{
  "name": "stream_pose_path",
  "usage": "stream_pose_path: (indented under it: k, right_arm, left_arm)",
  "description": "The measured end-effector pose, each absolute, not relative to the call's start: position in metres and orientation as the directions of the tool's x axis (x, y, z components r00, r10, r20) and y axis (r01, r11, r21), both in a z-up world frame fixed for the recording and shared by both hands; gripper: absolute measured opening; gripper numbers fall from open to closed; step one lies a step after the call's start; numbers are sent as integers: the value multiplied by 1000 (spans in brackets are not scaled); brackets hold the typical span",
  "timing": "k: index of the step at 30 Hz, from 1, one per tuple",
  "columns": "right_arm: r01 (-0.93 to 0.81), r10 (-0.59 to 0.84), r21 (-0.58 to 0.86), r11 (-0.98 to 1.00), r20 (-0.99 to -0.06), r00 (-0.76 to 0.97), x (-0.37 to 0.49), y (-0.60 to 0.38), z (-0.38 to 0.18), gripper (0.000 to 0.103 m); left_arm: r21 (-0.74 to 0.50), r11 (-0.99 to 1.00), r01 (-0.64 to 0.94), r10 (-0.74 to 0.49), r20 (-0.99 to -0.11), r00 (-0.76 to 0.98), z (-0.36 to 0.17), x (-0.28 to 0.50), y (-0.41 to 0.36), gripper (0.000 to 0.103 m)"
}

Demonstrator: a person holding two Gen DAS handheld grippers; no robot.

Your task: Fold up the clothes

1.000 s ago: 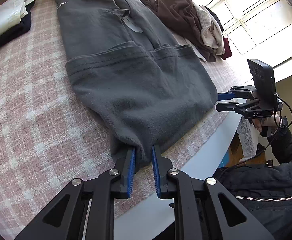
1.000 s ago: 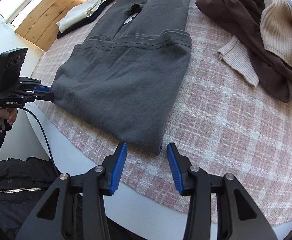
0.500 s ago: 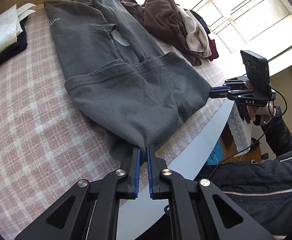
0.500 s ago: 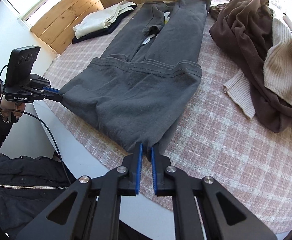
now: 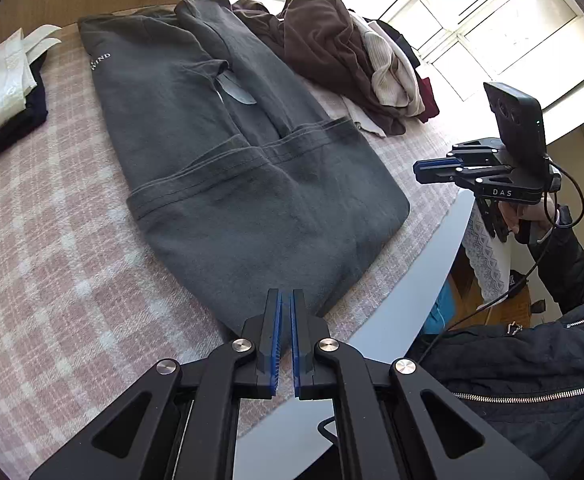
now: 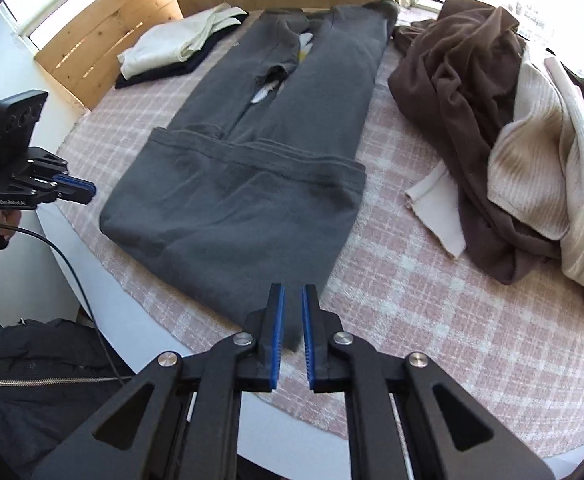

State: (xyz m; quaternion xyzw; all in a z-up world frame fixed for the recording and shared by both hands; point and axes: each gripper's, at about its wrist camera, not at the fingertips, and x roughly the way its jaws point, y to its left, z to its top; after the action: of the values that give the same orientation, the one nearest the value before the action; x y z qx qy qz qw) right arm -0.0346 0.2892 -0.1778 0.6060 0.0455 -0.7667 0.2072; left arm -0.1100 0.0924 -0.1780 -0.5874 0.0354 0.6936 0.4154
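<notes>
A dark grey garment (image 5: 252, 208) (image 6: 232, 208) lies flat on the pink checked tablecloth (image 5: 52, 240) (image 6: 411, 300), its near part doubled over so a hem band crosses the middle. My left gripper (image 5: 286, 294) (image 6: 90, 190) hovers just off the garment's near left corner, shut, with nothing in it. My right gripper (image 6: 292, 288) (image 5: 417, 170) hangs just off the near right corner, its fingers a narrow slit apart and holding nothing. Both corners rest on the cloth.
A heap of brown and cream clothes (image 5: 331, 52) (image 6: 491, 120) lies right of the garment. A folded white and dark stack (image 5: 0, 92) (image 6: 168, 48) sits at the far left. The table's white edge (image 5: 391, 320) runs close below the grippers. A black jacket (image 5: 511, 360) is nearby.
Half a second ago both grippers were shut on the garment's near corners and held it taut. Now both are off the corners and drawn back, and the garment lies slack.
</notes>
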Motion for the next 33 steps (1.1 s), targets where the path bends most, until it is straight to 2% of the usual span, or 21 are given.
stream_pose_path:
  k: [3,6,9,10,11,12,13,20,22,26,28,30,32,33]
  right_arm:
    - [381,-277,189,-905,-942,-189,-43,280,-175,10]
    - [401,-229,161,-902,-965,-126,-48,268,-191,10]
    - [382,-272,184,-906,-944,-189,-56,270,-163,10]
    - [373,-291,197,-907,-932,-217,-59,271,-152,12]
    - [363,-295,196,-911,-925,-239,-64,272,-143,16]
    - [353,-282,182,-918,-924,-257,-70,272,-137,33]
    - [347,-261,158,-924,-926,-274,-77,270,-133,42]
    - [362,-225,126,-924,-942,-248,-100,265,-158,42]
    - [373,-225,128,-919,-947,-230,-105,261,-170,43]
    - [416,-181,76,-906,-959,-219,-109,249,-188,43]
    - [431,-166,58,-901,-962,-217,-105,248,-185,43]
    - [423,-225,113,-899,-948,-224,-93,259,-171,43]
    - [431,-259,137,-892,-936,-237,-72,272,-158,43]
    - [438,-256,130,-890,-936,-242,-59,279,-154,43]
  left_arm:
    - [-414,-654,-634,472,-877,86,-206,-114,104,3]
    - [-448,-683,-577,480,-871,109,-216,-119,91,3]
    - [-411,-706,-576,483,-875,32,-189,-122,81,2]
    - [-400,-709,-581,489,-872,3,-178,-123,78,8]
    - [-381,-713,-589,487,-873,-25,-169,-125,78,17]
    - [-349,-720,-600,473,-879,-56,-163,-128,81,22]
    - [-318,-726,-610,459,-885,-84,-157,-130,83,27]
    - [-280,-674,-684,439,-896,-65,-169,-138,116,29]
    - [-303,-672,-675,441,-897,-37,-182,-145,124,29]
    - [-253,-659,-708,365,-931,-8,-210,-144,133,30]
    - [-240,-653,-718,364,-931,-20,-203,-140,130,30]
    - [-224,-642,-733,367,-930,-36,-191,-129,124,30]
    - [-217,-602,-768,390,-920,-46,-176,-111,119,43]
    - [-208,-587,-782,391,-919,-50,-171,-101,117,46]
